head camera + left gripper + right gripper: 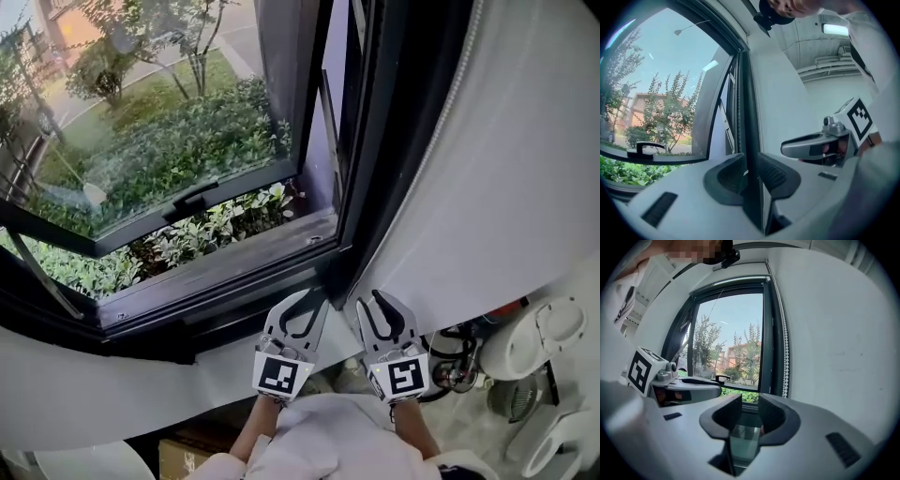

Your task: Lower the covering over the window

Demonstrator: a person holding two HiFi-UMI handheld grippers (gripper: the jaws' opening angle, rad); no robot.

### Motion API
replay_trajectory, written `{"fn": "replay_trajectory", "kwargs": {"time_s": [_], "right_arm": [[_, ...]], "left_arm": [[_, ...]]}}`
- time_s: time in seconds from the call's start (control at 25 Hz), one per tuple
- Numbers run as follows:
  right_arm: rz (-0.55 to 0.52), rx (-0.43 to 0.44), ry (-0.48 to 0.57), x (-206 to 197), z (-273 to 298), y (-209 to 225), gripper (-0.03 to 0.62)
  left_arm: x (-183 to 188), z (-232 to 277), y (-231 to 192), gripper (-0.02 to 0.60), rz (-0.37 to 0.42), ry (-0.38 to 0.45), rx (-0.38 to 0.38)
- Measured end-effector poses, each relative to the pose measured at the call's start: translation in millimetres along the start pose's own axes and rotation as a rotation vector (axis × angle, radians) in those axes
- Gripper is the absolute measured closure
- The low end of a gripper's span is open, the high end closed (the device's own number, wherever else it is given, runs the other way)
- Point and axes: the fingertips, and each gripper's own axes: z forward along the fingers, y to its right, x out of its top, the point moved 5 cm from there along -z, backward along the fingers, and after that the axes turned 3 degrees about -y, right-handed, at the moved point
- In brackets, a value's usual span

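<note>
Up and to the right of the right tool (371, 302), the blind's bead chain (448, 122) hangs upright along the window frame (370, 141), nearer this tool than the left tool (309, 302). Both tools stand part-open and hold nothing. No view shows the blind itself.

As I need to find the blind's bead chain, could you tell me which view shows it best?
The right gripper view: the bead chain hangs clear beside the window frame. The head view shows the chain faintly against the wall; the left gripper view misses it.
</note>
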Motion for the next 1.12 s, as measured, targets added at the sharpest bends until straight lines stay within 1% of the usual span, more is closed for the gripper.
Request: {"fn": "replay_trajectory", "kwargs": {"time_s": [0.12, 0.24, 0.48, 0.56, 0.76, 1.12], "right_arm": [[0.013, -0.023, -0.004, -3, 0, 11, 0.490], [0.028, -0.035, -0.019, -9, -1, 17, 0.490], [0.032, -0.049, -0.029, -9, -5, 26, 0.490], [0.036, -0.055, -0.030, -10, -5, 28, 0.490], [0.042, -0.065, -0.034, -12, -5, 34, 0.490], [0.056, -0.076, -0.046, -16, -9, 40, 0.490]], "left_arm": [[-2, 20, 7, 0.485, 0.009, 0.006, -0.034], [-5, 36, 13, 0.485, -0.001, -0.001, -0.063], [-3, 64, 23, 0.483, -0.012, -0.011, -0.097], [-4, 74, 26, 0.474, -0.011, -0.015, -0.106], [-5, 100, 27, 0.439, 0.006, -0.015, -0.090], [-14, 135, 30, 0.380, -0.024, -0.042, -0.062]]}}
